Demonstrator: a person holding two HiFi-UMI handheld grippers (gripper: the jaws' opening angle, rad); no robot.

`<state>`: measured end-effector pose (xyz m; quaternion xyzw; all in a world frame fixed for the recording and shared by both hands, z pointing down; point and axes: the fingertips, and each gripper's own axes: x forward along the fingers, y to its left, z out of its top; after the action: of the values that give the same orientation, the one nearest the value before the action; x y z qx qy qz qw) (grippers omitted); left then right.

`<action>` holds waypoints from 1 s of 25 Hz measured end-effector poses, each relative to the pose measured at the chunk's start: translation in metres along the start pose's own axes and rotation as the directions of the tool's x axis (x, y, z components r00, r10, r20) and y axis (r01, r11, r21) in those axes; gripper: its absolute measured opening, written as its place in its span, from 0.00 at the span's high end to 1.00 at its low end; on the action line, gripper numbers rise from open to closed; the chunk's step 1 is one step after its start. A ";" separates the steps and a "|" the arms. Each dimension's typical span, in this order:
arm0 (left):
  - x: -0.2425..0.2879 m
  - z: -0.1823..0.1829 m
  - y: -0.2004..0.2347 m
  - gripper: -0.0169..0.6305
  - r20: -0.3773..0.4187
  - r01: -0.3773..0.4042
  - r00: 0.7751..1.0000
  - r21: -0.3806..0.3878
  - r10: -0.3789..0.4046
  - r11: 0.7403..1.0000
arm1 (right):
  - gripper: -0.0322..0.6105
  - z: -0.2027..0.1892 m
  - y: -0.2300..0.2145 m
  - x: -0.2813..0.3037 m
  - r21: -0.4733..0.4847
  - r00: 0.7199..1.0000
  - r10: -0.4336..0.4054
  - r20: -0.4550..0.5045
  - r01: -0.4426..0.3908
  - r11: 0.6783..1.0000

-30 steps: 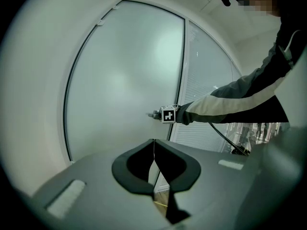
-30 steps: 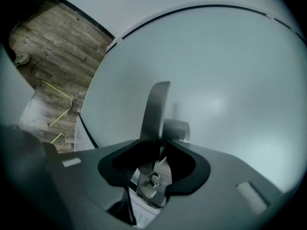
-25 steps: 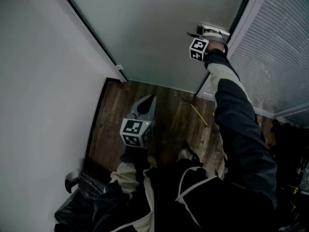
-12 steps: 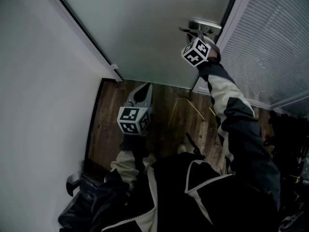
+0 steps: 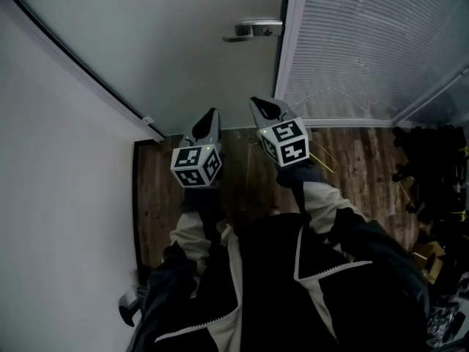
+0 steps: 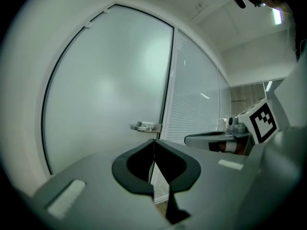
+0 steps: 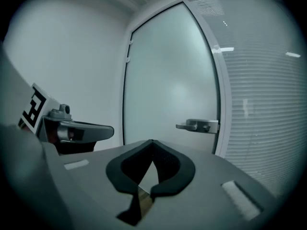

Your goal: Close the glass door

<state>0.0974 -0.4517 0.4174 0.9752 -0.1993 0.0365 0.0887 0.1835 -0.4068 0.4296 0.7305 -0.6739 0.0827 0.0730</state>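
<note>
We've let go of handle (image 5: 253, 29): right gripper (image 5: 258, 105) pulled back beside left gripper (image 5: 212, 114), jaws just closed, together on nothing. Left jaws together too, empty. Door (image 5: 183, 42) ahead sits flush in frame; closing looks done.

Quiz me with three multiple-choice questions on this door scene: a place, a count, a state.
1. The door handle sits A) left of the blinds panel B) right of it C) above it
2. Grippers in head view: A) one B) two C) none
3. The right gripper is A) wide open B) gripping the handle C) shut, empty
1 A, handle by the panel's left frame; 2 B, left gripper beside the right; 3 C, jaws just closed, nothing between.
</note>
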 end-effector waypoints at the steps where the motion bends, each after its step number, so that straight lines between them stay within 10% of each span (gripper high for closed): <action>1: 0.003 -0.001 -0.004 0.97 -0.003 0.006 1.000 0.006 -0.006 1.000 | 0.95 -0.004 -0.001 -0.006 0.011 1.000 -0.007 -0.003 0.007 1.000; 25: 0.005 -0.017 -0.031 0.97 -0.038 0.033 0.999 0.007 -0.033 0.999 | 0.95 -0.018 0.000 -0.034 -0.024 0.995 -0.082 -0.056 0.081 0.996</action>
<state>0.1138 -0.4219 0.4301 0.9779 -0.1814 0.0543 0.0892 0.1807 -0.3699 0.4392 0.7541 -0.6419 0.0933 0.1033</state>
